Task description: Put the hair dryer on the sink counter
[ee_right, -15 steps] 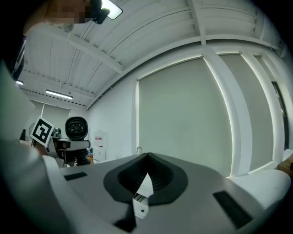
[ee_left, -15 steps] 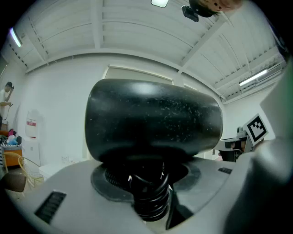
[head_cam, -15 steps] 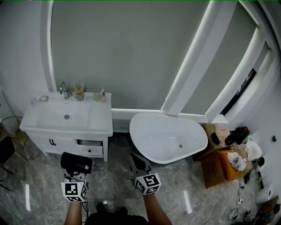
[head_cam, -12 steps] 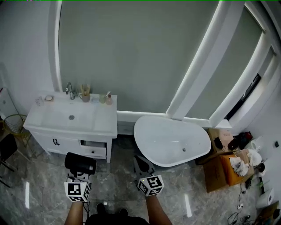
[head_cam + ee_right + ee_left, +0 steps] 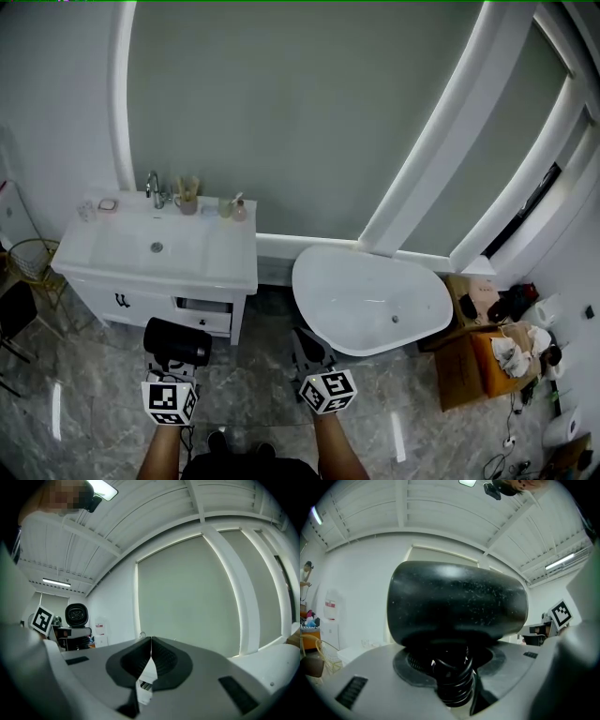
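Head view puts the dryer (image 5: 176,342) low at our left, clamped in the left gripper (image 5: 174,373) and well short of the counter (image 5: 232,255), with floor between them. In the left gripper view the jaws are closed on the handle just where the coiled cord (image 5: 452,681) leaves it, and the fat black barrel sits above them. The right gripper (image 5: 307,352) is level beside it, jaws together on nothing.

We think the grip is the first risk. It sits low on the handle, so the heavy barrel could swing or twist in the pads as we carry it forward and lift it to counter height.

The cord is the second. If its loose length hangs below the hand, it could catch on the half-open drawer (image 5: 201,314) or the counter's edge and drag the dryer back.

The landing spot is the third. The basin (image 5: 155,246) takes up most of the top, and cups (image 5: 187,201) and bottles (image 5: 234,208) stand along the back by the faucet (image 5: 155,186). Set too far left, the round barrel could roll into the basin. Set too near the right edge, it could tip off toward the tub (image 5: 375,300). A long reach could knock the bottles over.
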`<state>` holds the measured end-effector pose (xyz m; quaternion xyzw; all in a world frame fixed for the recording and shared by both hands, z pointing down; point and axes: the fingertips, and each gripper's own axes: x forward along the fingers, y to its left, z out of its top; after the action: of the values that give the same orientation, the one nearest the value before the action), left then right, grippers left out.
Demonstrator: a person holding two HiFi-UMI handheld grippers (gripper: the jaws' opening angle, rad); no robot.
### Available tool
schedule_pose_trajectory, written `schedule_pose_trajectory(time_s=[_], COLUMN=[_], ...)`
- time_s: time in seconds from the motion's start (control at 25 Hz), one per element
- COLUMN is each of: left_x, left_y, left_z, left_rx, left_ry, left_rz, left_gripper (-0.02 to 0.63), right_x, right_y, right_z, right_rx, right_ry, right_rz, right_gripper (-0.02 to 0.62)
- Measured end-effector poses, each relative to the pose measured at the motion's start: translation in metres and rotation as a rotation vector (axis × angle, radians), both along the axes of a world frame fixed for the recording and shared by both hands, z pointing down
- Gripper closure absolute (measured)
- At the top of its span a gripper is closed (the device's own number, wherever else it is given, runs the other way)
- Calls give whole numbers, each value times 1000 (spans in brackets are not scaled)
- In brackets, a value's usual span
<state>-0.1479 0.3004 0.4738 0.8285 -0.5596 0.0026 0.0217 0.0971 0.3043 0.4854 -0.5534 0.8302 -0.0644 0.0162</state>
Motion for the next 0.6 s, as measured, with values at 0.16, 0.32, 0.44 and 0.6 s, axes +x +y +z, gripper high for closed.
schedule_pose_trajectory(time_s=[0.16,0.32,0.44,0.6], left_x=[-11,-31,-48,-61], left_y=[-12,-25,-41,-52], left_z=[1,-1,-1,2], left_rx=[10,4,8,2], left_ry=[-2,7,7,17], left_rz=[29,40,53,60], left_gripper=[399,398,398,399], right_x=[-12,-30,-44,-59], right_y=[-8,-19,-32,-40], right_z=[3,5,1,-2], right_rx=[-3,-22,-21,-15], right_ry=[-3,-1,-6,-8], right_rz=[27,49,71,76], right_gripper=[566,566,566,566])
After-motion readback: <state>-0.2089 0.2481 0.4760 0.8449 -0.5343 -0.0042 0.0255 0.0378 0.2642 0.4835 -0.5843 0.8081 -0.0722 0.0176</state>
